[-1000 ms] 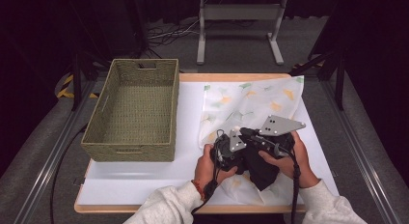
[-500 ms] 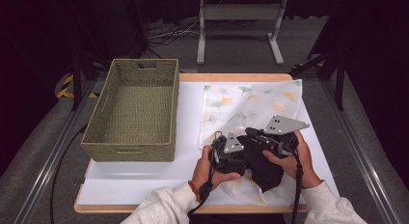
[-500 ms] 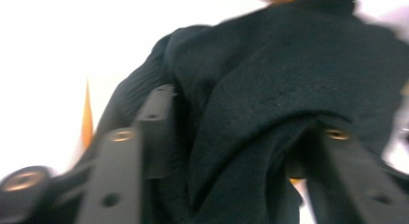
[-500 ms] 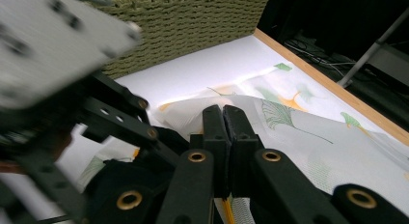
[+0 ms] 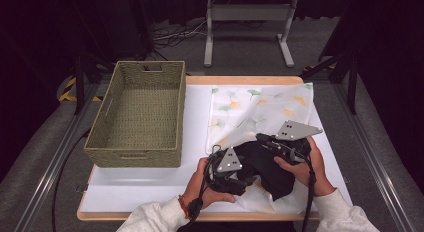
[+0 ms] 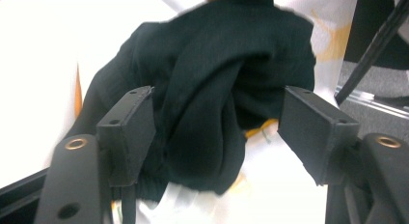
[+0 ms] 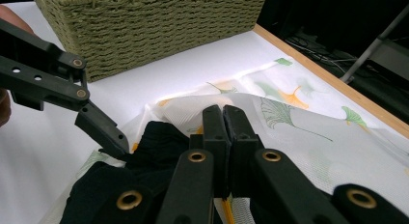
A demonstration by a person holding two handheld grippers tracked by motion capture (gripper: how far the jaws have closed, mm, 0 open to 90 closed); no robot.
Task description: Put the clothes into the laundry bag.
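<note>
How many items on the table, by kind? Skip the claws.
Woven basket: 1
Leaf-print white cloth: 1
Black garment: 1
Total: 3

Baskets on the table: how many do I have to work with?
1. The woven basket stands on the table's left half, beside the leaf-print cloth. No second one shows.
</note>
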